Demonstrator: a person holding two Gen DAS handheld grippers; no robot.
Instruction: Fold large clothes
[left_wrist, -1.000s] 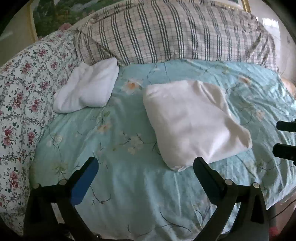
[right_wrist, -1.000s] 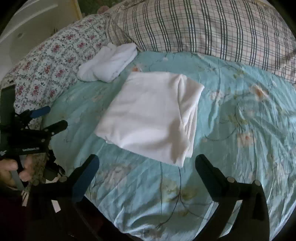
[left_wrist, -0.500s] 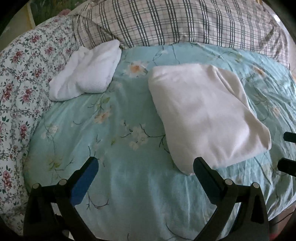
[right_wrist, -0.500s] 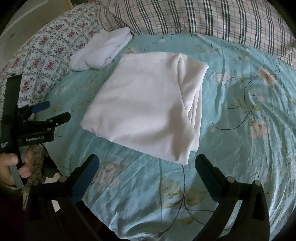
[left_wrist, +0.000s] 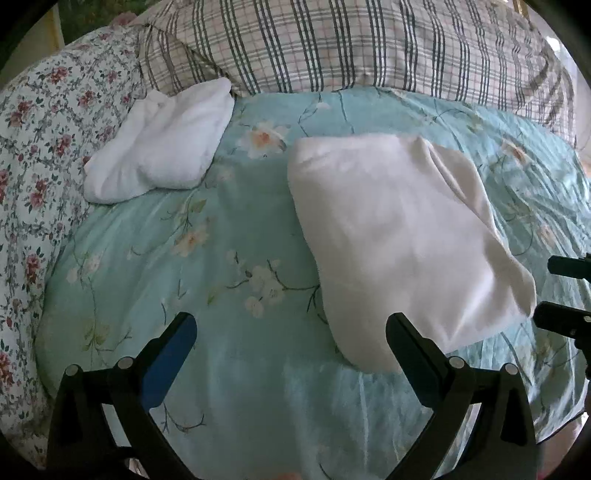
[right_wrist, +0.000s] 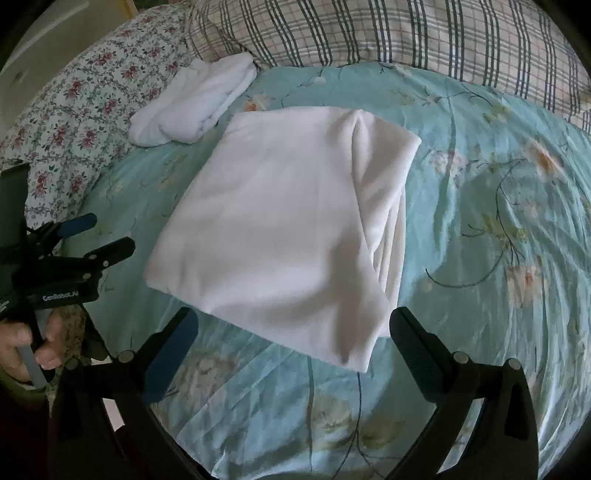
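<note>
A large white garment (left_wrist: 399, 236) lies folded into a flat rectangle on the teal floral bedsheet (left_wrist: 207, 280); it also shows in the right wrist view (right_wrist: 288, 236). My left gripper (left_wrist: 291, 336) is open and empty, its right finger just in front of the garment's near left corner. My right gripper (right_wrist: 291, 332) is open and empty, straddling the garment's near edge. The right gripper's fingertips (left_wrist: 561, 291) show beside the garment's right corner in the left wrist view. The left gripper (right_wrist: 92, 236) shows at the left in the right wrist view.
A second folded white cloth (left_wrist: 162, 147) lies at the back left, also in the right wrist view (right_wrist: 195, 99). A plaid pillow (left_wrist: 354, 48) lines the back. A flowered quilt (left_wrist: 37, 147) lies along the left side.
Both grippers have moved closer to the folded garment, which now fills more of each view. Both stay open. The garment and the smaller cloth have not moved.
</note>
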